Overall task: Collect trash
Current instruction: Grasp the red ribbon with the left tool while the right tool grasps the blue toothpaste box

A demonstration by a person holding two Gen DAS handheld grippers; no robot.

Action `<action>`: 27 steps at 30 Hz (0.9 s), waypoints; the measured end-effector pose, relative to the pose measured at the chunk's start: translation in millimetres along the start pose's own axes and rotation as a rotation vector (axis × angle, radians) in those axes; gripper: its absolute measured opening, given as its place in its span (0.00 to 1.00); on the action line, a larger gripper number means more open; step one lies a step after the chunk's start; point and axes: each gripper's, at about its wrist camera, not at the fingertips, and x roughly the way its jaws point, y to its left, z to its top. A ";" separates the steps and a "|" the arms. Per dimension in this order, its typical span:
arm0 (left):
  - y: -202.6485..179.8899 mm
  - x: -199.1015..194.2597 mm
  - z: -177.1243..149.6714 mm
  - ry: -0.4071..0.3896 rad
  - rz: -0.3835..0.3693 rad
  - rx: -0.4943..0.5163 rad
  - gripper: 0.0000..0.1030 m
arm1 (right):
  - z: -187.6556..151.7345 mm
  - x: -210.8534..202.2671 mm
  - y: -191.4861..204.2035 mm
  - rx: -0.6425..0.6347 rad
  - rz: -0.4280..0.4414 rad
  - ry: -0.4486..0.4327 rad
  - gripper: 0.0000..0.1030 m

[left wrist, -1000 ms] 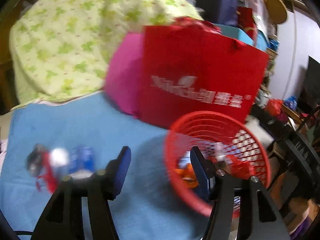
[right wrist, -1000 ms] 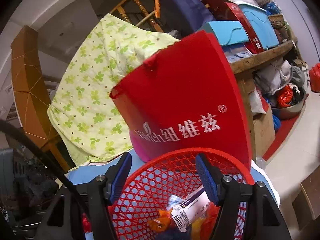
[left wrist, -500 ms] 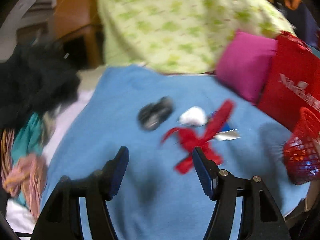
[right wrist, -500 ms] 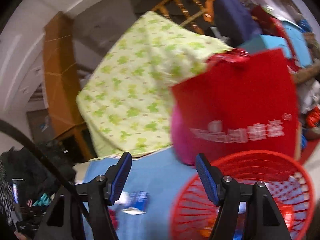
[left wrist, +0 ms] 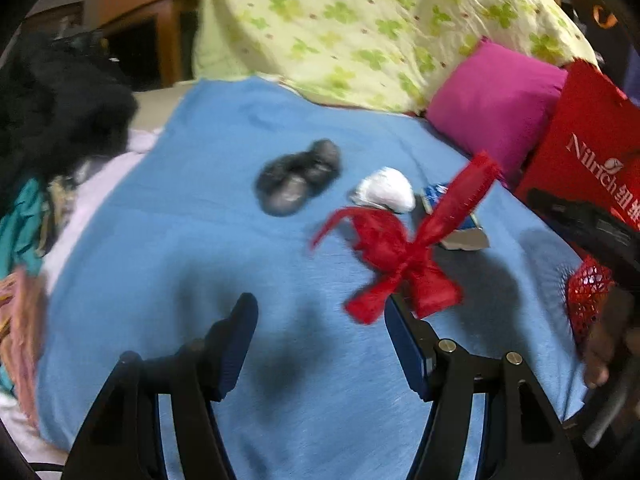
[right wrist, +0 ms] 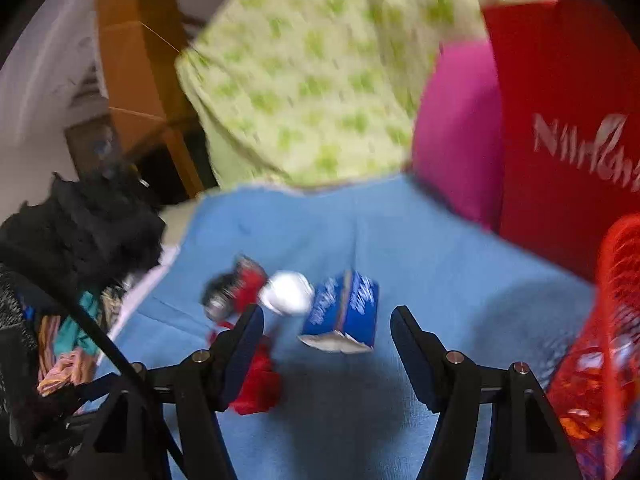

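Here, trash (left wrist: 404,248) mid-blanket (left wrist: 192,216), basket (right wrist: 616,320) at right edge

White lettering on the red bag (left wrist: 592,148) reads "Nilrich", then Chinese characters cut off; print on the blue carton (right wrist: 346,312) is blurred.

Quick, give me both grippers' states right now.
Left gripper: jaws open, holding nothing; the red ribbon bow lies just ahead.
Right gripper: jaws open, holding nothing; the blue carton lies ahead.
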 end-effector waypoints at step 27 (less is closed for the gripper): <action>-22.9 70.9 18.7 0.137 -0.117 -0.099 0.18 | 20.1 126.1 -20.3 0.197 0.145 0.268 0.40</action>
